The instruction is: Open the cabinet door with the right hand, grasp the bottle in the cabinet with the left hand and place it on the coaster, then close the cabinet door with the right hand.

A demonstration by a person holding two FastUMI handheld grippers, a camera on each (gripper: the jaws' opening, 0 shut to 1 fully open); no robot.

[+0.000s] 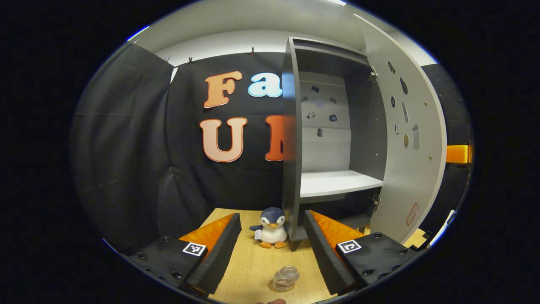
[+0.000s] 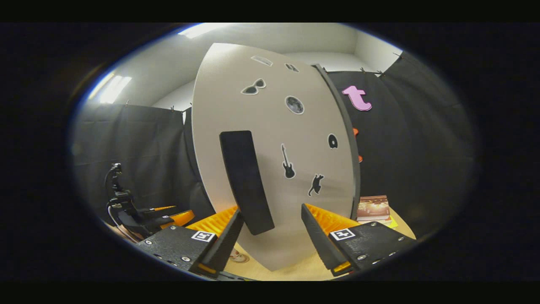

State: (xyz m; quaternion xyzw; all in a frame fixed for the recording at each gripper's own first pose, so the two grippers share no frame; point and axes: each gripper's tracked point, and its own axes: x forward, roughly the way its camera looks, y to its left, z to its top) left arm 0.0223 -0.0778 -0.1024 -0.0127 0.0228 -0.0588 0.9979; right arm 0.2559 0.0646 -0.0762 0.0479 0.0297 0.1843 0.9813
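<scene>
Bottle (image 1: 286, 278) standing upright on the wooden table (image 1: 253, 261), low between the wide-open left gripper (image 1: 270, 245) jaws, holding nothing. Cabinet door (image 2: 270, 169) swung open, its tall black handle (image 2: 246, 181) just ahead between the open right gripper (image 2: 270, 236) jaws, not squeezed. Right hand nearer for closing.

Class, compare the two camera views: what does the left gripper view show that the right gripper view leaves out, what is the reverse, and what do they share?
Left gripper view: the open cabinet's inside with a bare white shelf, a toy penguin and a small glass bottle on the wooden table, between the open left gripper.

Right gripper view: the door's outer face with a long black handle, stickers, a book, and the open right gripper.

Both: the cabinet door, the table.
</scene>
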